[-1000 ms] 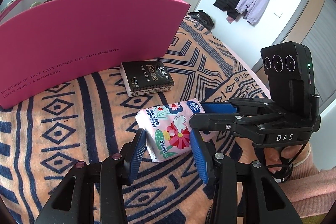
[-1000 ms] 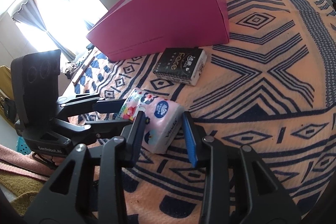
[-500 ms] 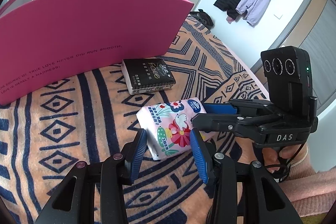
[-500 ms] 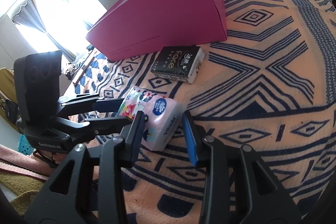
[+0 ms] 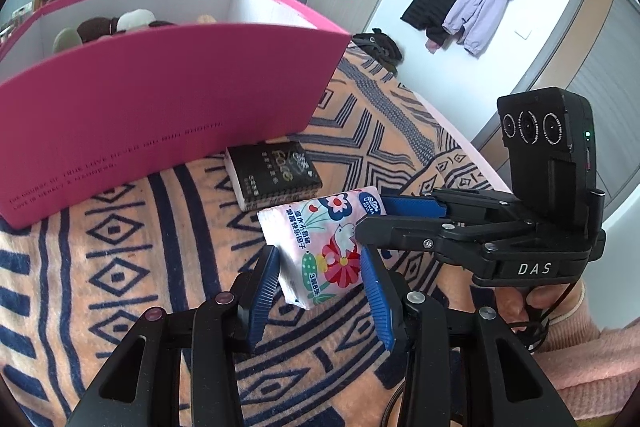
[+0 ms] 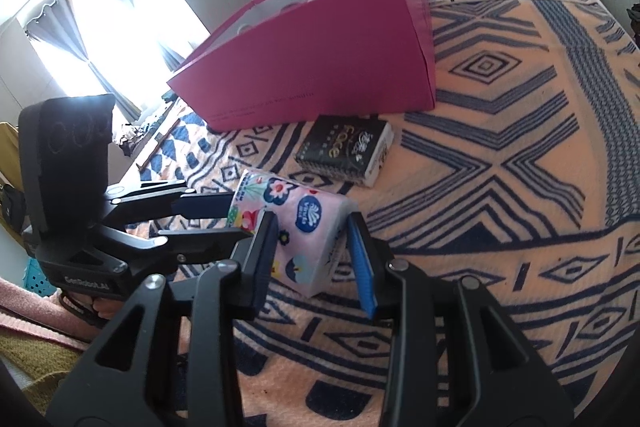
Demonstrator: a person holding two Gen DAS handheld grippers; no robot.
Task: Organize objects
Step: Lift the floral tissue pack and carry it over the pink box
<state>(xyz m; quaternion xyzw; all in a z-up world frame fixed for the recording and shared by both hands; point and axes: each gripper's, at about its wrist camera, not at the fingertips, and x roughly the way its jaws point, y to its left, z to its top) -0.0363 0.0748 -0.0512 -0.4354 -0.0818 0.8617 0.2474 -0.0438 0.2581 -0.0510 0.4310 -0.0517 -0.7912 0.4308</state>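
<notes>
Step in hand: we grip the floral tissue pack (image 5: 320, 247) at both ends, just above the patterned bed blanket (image 5: 120, 259). Left tool (image 5: 316, 285) and right tool (image 6: 314, 253) are each narrowed and clamped on it. Next, we judge: lift together over the wall into the pink box (image 5: 160, 99).

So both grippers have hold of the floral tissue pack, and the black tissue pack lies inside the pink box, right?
Not quite. The black tissue pack lies on the blanket just in front of the pink box, not inside it, as the right wrist view shows. Both grippers are around the floral tissue pack.
</notes>
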